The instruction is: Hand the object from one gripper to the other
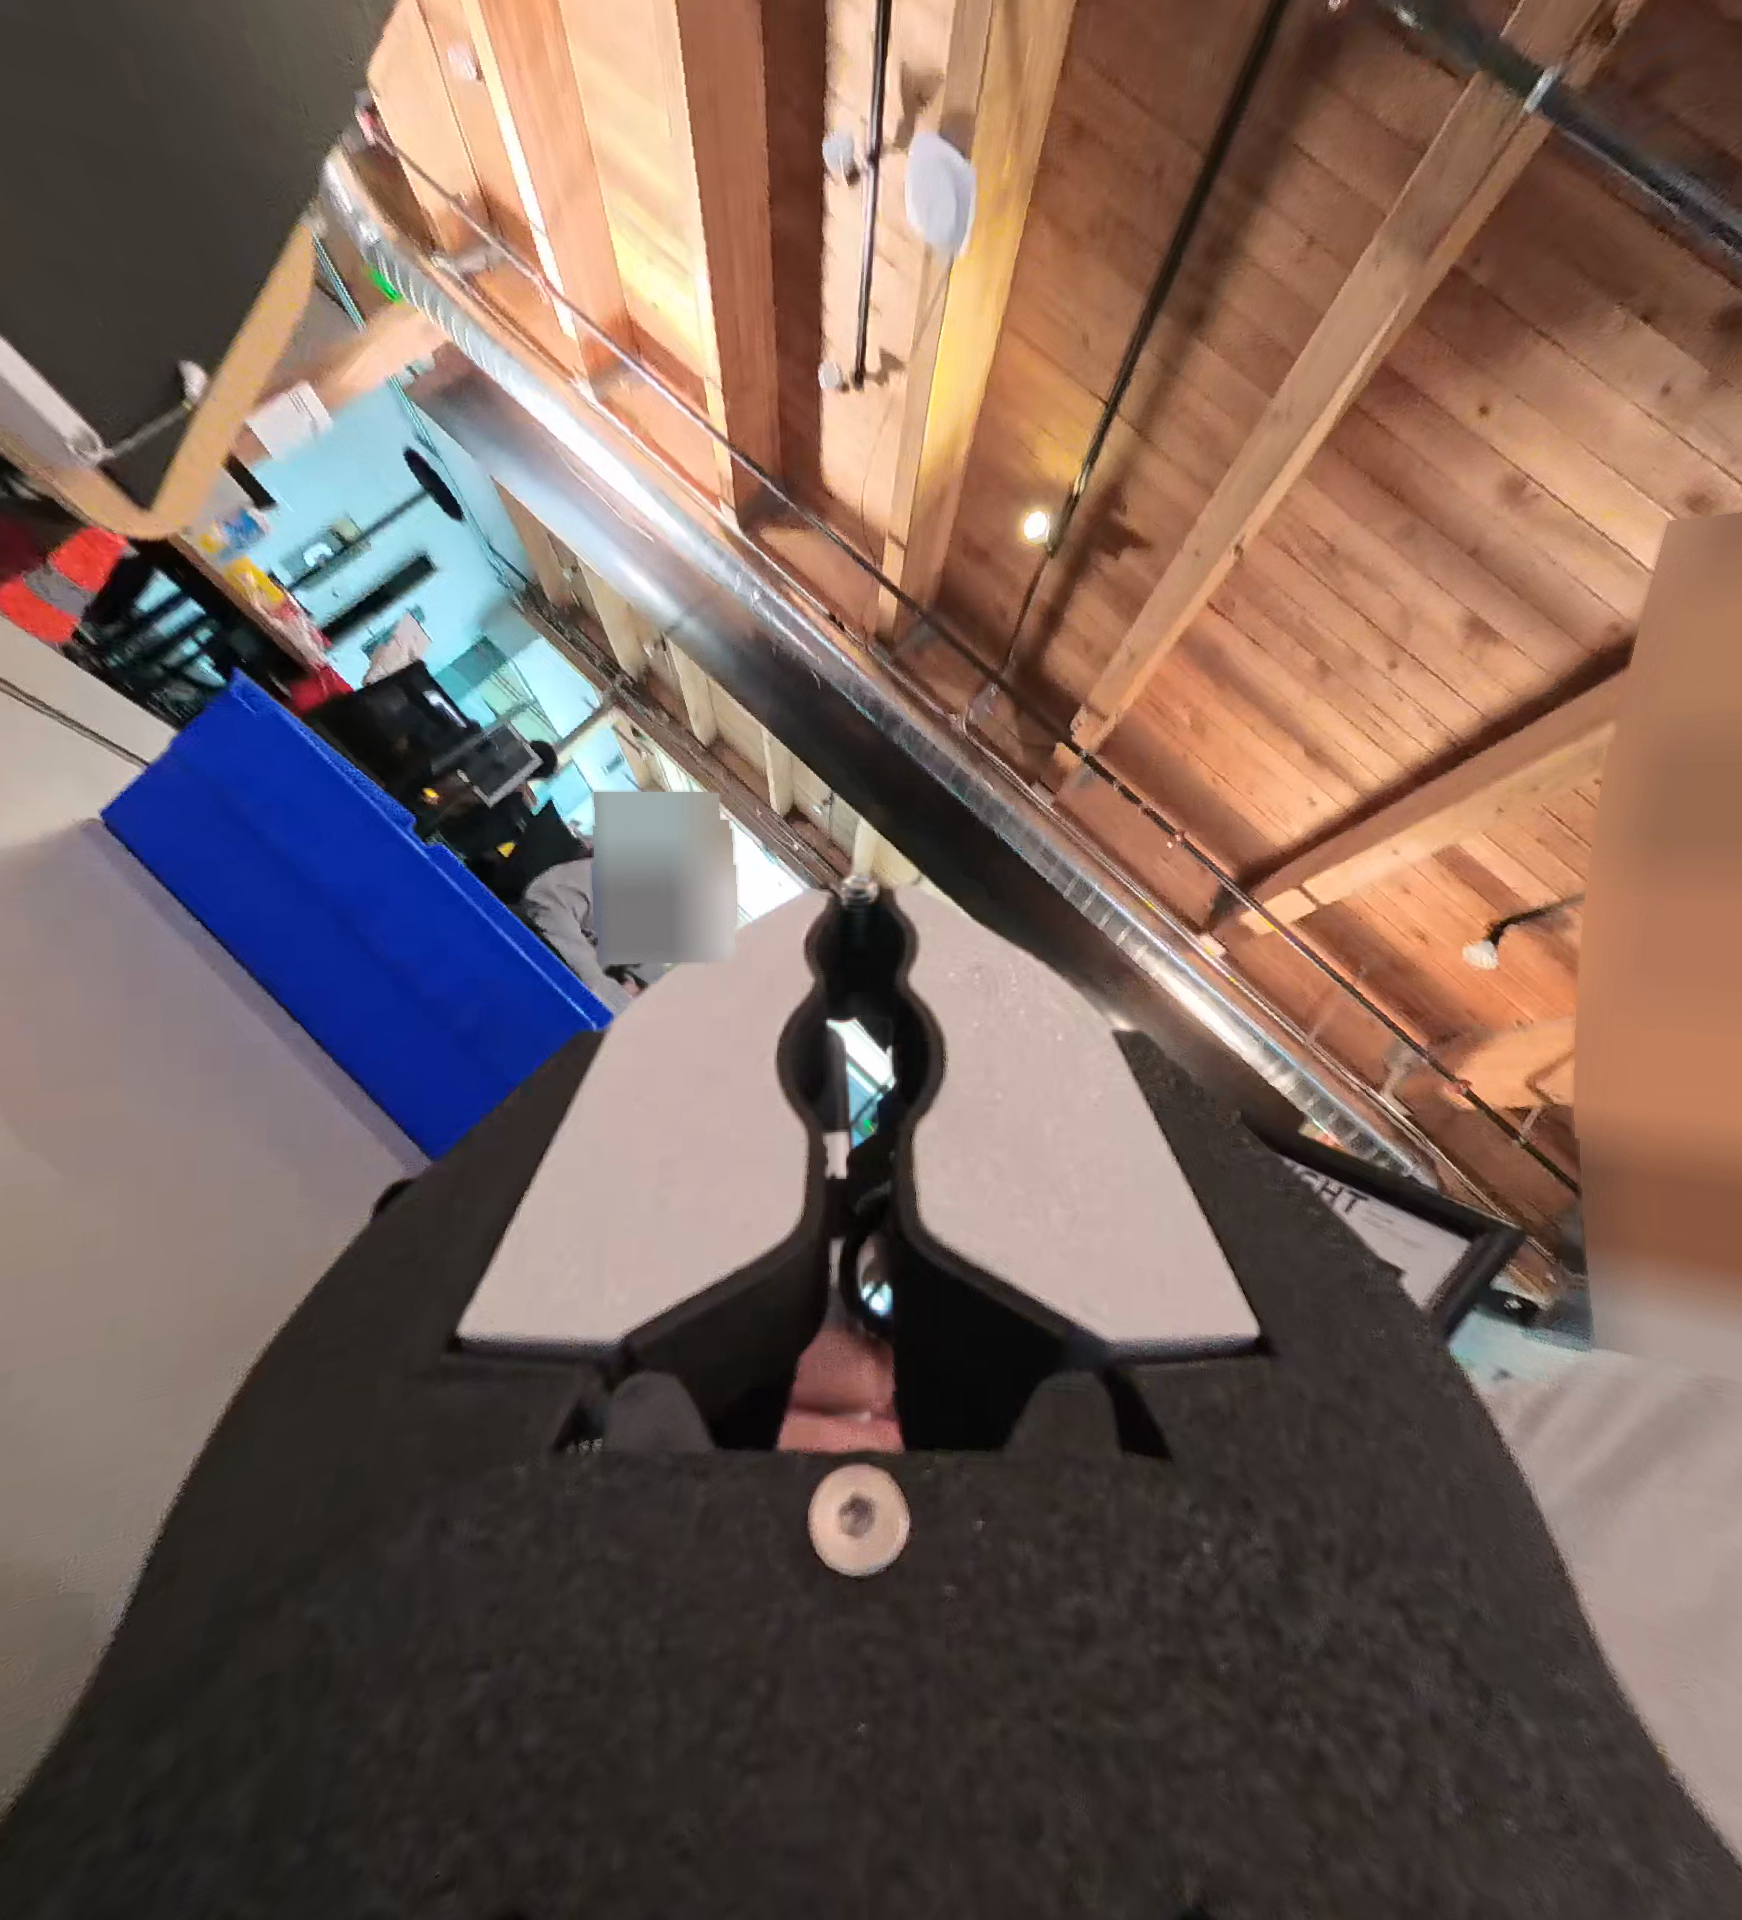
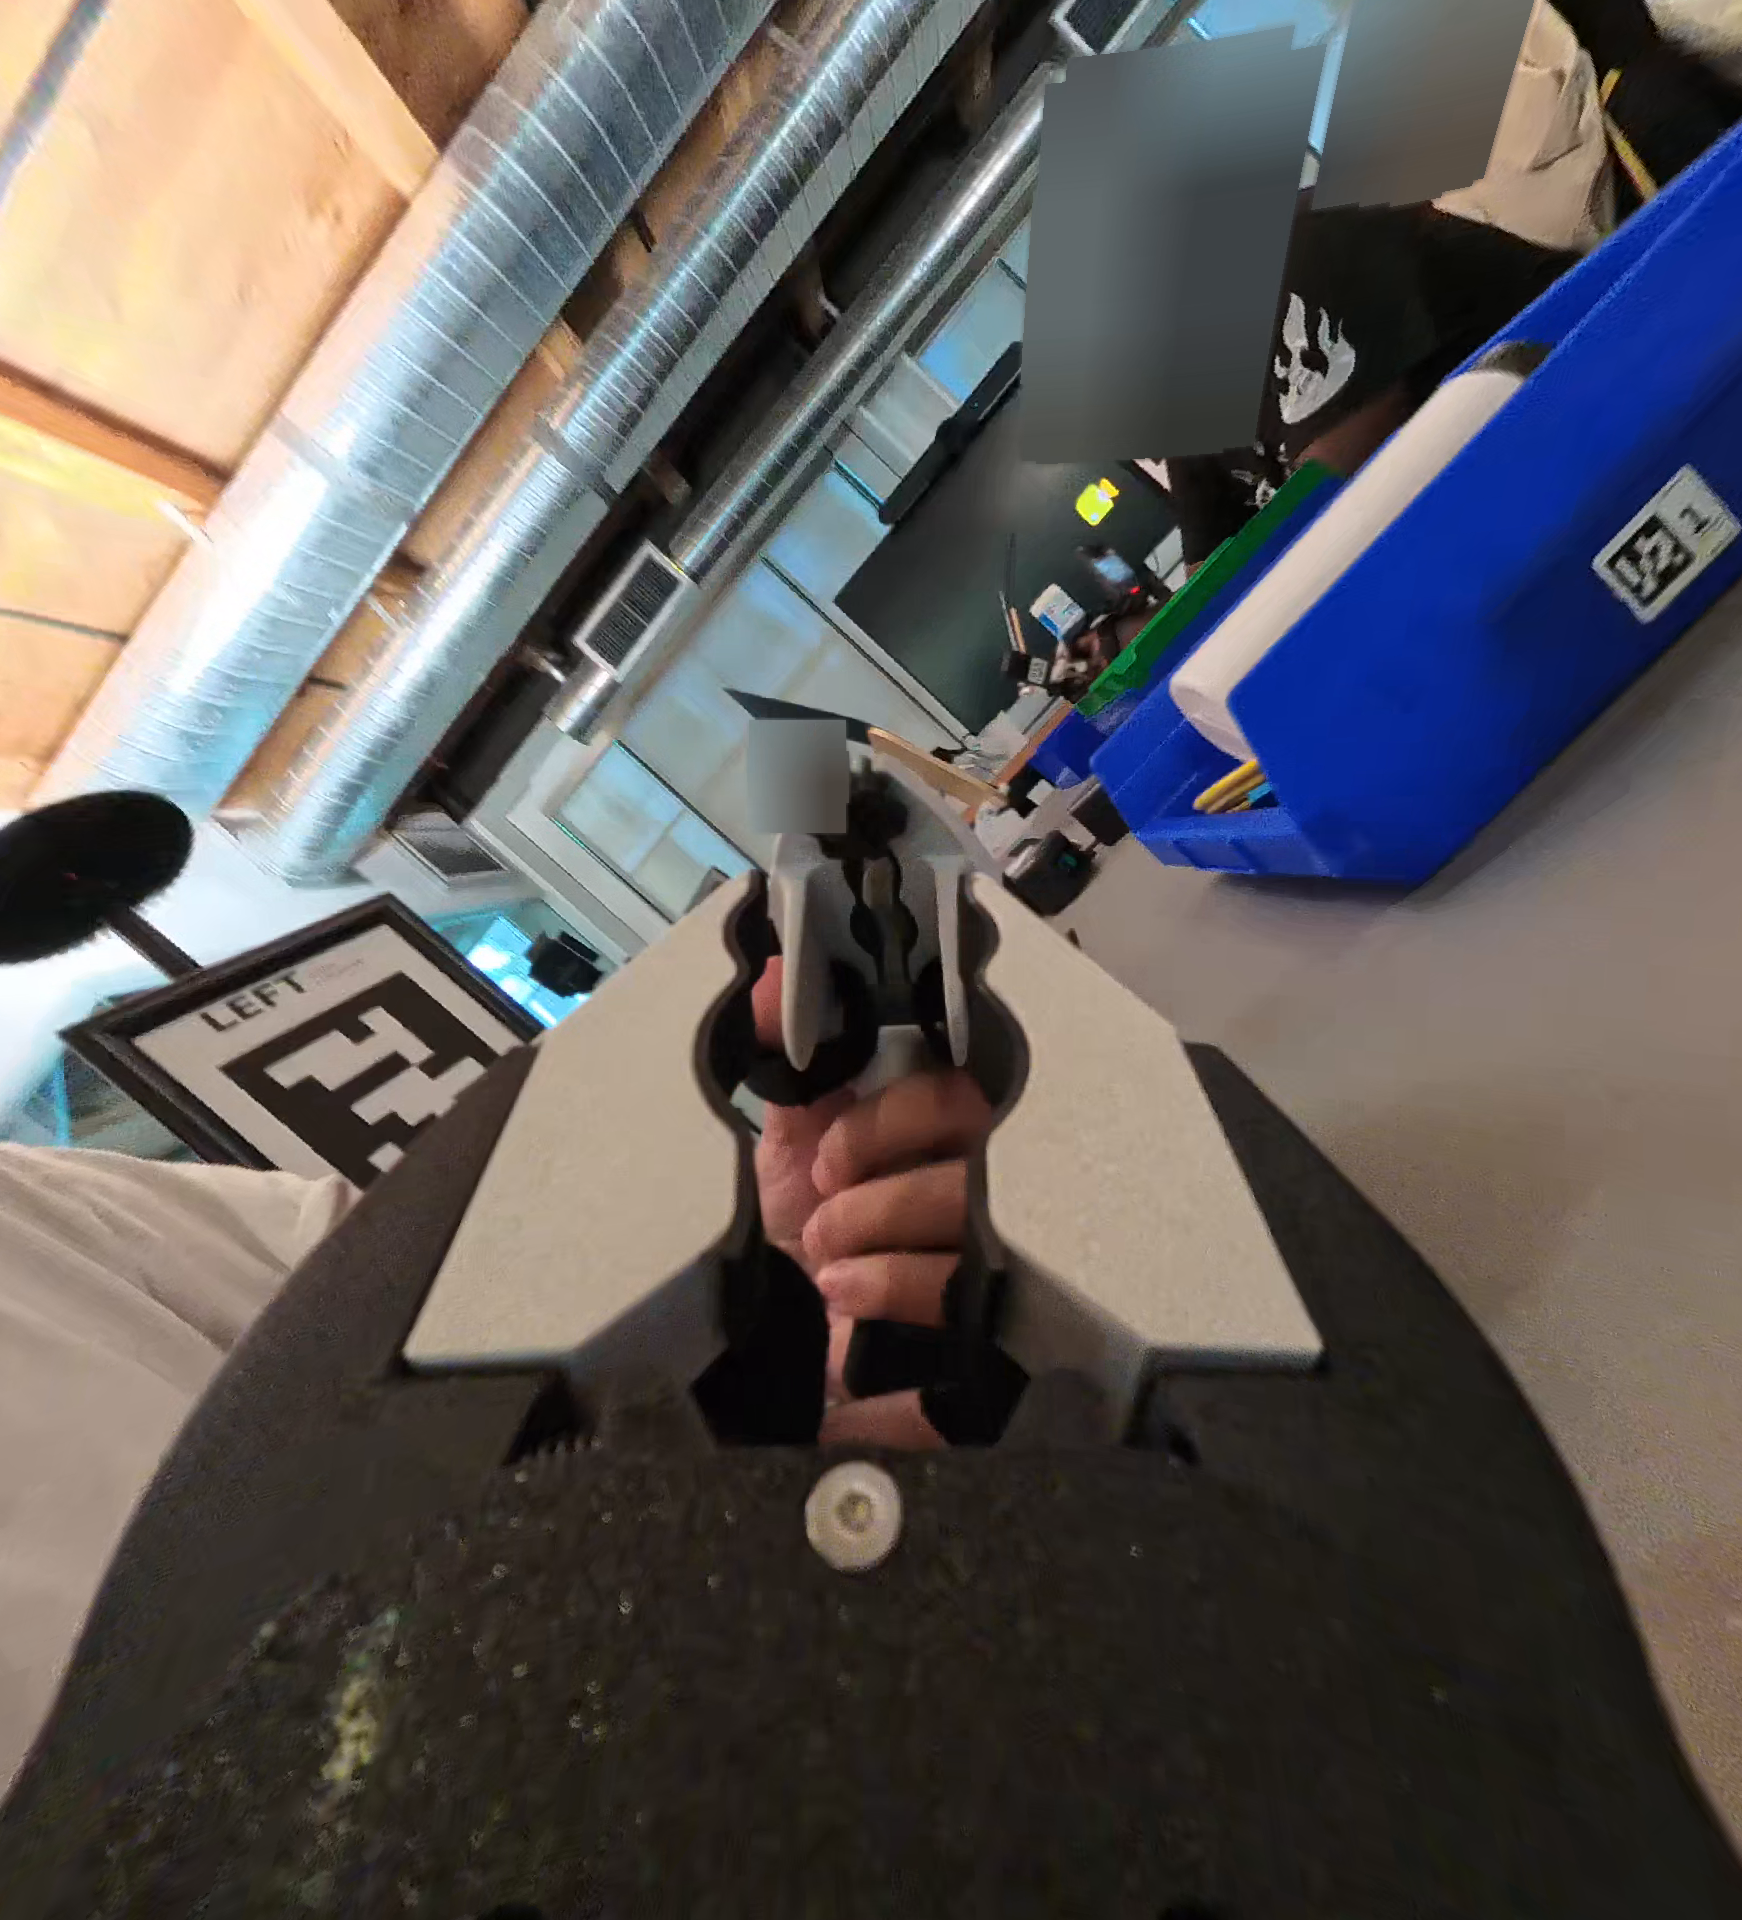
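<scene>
Black-bodied and filling the lower frame, the left gripper [image 1: 862, 906] points up toward a wooden ceiling [image 1: 1262, 416], its grey jaws drawn almost together on a small dark object [image 1: 854, 891] with a threaded metal tip, pinched at the very ends of the fingers at 12 o'clock from the body. A blue bin [image 1: 327, 883] sits on the pale counter [image 1: 67, 1039] at 9 o'clock. Seen from the other side, the right gripper [image 2: 862, 904] has its jaws part open and holding nothing, and frames the left tool and the hand [image 2: 877, 1195] gripping it, just beyond the gap. Whether the right fingers touch the object cannot be told. Another blue bin [image 2: 1469, 623] lies at 2 o'clock, and a framed black-and-white marker board [image 2: 327, 1060] at 9 o'clock.
</scene>
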Demonstrator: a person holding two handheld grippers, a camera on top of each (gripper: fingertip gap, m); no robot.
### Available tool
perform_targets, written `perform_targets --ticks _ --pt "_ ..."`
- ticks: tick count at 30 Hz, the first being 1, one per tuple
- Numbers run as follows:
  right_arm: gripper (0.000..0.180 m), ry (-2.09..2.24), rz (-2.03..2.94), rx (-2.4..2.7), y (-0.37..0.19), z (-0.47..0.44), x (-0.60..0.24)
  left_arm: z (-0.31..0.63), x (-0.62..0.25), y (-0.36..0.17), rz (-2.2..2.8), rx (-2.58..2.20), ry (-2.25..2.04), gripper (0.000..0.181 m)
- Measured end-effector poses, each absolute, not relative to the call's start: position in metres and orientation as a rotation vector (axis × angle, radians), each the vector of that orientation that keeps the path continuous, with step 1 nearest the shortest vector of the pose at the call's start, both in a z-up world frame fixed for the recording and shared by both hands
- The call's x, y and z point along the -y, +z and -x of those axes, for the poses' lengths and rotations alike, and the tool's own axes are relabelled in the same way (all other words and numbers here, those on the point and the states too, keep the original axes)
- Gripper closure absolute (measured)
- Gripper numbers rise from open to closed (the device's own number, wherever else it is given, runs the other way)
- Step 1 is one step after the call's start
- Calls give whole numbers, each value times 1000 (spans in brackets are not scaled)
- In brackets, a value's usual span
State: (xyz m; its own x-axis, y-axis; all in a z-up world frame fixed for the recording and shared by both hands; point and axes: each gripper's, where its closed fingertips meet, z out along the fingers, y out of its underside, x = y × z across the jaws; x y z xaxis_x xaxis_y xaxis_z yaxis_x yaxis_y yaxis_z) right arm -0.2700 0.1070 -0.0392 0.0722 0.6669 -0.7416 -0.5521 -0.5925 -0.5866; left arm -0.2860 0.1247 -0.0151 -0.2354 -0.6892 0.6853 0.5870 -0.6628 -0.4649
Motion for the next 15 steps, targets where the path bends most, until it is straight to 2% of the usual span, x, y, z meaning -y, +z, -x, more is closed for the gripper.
perform_targets --ticks 6,9,15 --pt "145 1665 1393 80 -37 276 -109 266 -114 -19 1187 -154 -1923 175" --pt "156 1665 1379 76 -36 270 -108 261 -114 -24 1206 -133 -1922 175" --pt "157 1710 1406 108 -39 269 -109 260 -115 -26 1234 -171 -1935 175"
